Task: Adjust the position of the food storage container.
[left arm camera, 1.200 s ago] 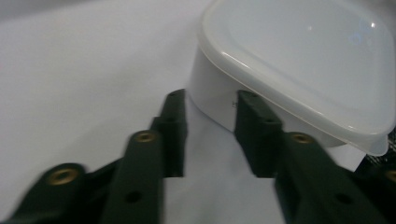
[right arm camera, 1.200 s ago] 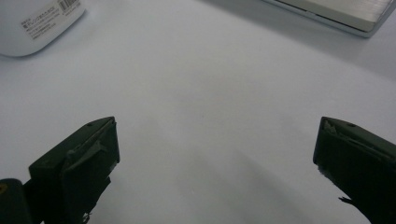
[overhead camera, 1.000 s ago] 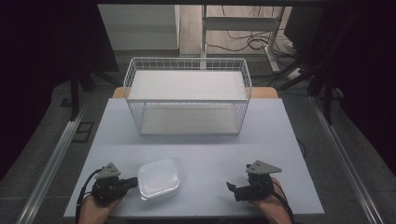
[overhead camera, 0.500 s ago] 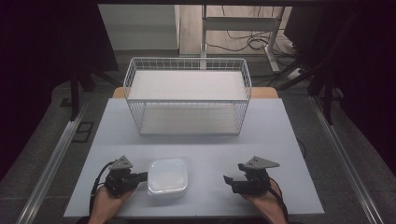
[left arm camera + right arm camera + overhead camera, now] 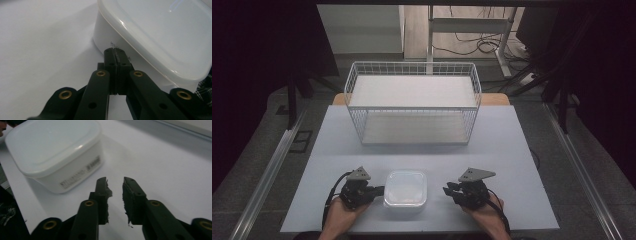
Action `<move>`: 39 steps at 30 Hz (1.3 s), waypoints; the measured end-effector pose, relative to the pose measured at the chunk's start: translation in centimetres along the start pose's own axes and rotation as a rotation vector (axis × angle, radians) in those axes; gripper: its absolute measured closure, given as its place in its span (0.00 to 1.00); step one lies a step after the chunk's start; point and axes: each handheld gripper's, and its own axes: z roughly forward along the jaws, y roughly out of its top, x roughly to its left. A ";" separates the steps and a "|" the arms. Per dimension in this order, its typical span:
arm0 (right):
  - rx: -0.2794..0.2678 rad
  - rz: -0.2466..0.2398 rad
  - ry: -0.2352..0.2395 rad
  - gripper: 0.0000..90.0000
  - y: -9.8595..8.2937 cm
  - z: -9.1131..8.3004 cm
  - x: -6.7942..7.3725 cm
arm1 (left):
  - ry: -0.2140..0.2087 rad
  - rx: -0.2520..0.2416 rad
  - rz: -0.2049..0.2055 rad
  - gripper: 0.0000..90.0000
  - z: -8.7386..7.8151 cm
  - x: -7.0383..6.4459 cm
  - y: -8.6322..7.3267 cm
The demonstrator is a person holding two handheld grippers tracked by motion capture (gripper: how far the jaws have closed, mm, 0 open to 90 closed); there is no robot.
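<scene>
A white lidded plastic container (image 5: pixel 406 189) sits on the pale table near its front edge. My left gripper (image 5: pixel 379 190) lies just left of it, shut with nothing between the jaws. In the left gripper view the closed tips (image 5: pixel 115 51) touch the container's side wall (image 5: pixel 160 37) below the lid rim. My right gripper (image 5: pixel 446 190) rests to the container's right, a short gap away. In the right gripper view that gripper (image 5: pixel 115 181) is open by a narrow gap, empty, with the container (image 5: pixel 55 147) ahead and to the left.
A white wire basket (image 5: pixel 412 65) stands at the back middle of the table (image 5: pixel 512 150), with a white sheet on its floor. Metal rails run along both sides of the table. A chair base and cables lie on the floor beyond.
The container has slid to the right and squared up, with the shut left gripper following against its left side. The right gripper has shifted slightly left and forward.
</scene>
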 end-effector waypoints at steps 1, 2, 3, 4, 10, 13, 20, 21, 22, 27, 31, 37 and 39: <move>0.007 0.000 0.010 0.88 0.0 0.2 0.2 | -0.008 0.000 -0.001 1.00 0.2 -0.1 0.1; 0.013 -0.002 0.024 0.90 0.1 0.4 0.3 | -0.016 0.001 -0.001 1.00 0.3 -0.2 0.2; 0.014 -0.004 0.037 0.92 0.1 0.5 0.5 | -0.022 0.002 0.000 1.00 0.5 -0.4 0.3; 0.018 -0.010 0.045 0.94 0.2 0.7 0.6 | -0.028 0.004 0.003 1.00 0.7 -0.5 0.4; 0.037 -0.026 0.047 0.99 0.3 0.9 1.1 | -0.045 0.004 0.021 1.00 1.7 -1.5 1.1; 0.034 -0.012 0.029 0.99 0.3 0.7 0.7 | -0.051 0.002 0.018 1.00 2.1 -1.6 1.3; 0.038 -0.004 0.010 0.96 0.2 0.6 0.4 | -0.050 -0.008 0.020 0.99 2.2 -1.6 1.5; 0.038 -0.009 0.000 0.93 0.2 0.5 0.4 | -0.037 -0.010 0.029 0.96 2.0 -1.6 1.5; 0.033 -0.015 -0.013 0.91 0.1 0.4 0.4 | -0.025 -0.014 0.034 0.93 1.9 -1.5 1.4; 0.015 -0.010 -0.051 0.72 -0.2 -0.5 -0.4 | 0.014 -0.048 0.047 0.65 0.9 -1.1 1.2; -0.002 -0.012 -0.048 0.47 -0.7 -0.8 -1.3 | 0.015 -0.066 0.058 0.38 0.5 -1.0 0.9; -0.028 -0.013 -0.026 0.16 -1.7 -0.6 -1.9 | 0.011 -0.045 0.066 0.13 0.4 -0.7 0.0; -0.033 -0.009 -0.026 0.14 -1.7 -0.6 -2.0 | 0.015 -0.051 0.070 0.11 0.3 -0.7 -0.1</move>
